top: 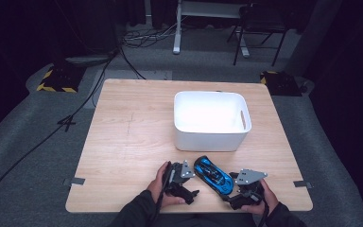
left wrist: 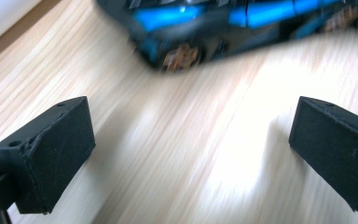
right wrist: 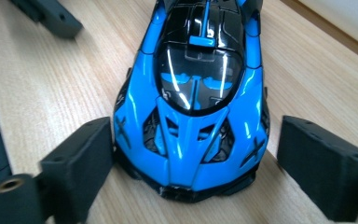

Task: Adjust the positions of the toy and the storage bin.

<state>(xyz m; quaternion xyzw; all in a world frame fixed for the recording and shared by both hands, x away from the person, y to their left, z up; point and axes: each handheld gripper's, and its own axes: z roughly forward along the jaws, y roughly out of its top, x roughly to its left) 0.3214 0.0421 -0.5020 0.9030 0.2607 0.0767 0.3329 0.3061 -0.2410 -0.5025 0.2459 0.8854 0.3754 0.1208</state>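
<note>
A blue and black toy sports car (top: pixel 212 175) lies on the wooden table (top: pixel 123 142) near its front edge, between my two grippers. In the right gripper view the car's nose (right wrist: pixel 191 102) sits between the spread jaws of my right gripper (right wrist: pixel 196 140); one jaw is almost against the car's side, the other stands a little clear. My right gripper (top: pixel 236 187) is open. My left gripper (top: pixel 185 182) is beside the car's other flank, jaws wide open on bare wood (left wrist: pixel 191 130), with the blurred car (left wrist: pixel 223 28) just beyond them.
A white plastic bin (top: pixel 208 139) with a handle slot stands just behind the car, at the table's middle right. Bare wood lies to the left. Cables, a chair and desk legs are on the floor beyond the table.
</note>
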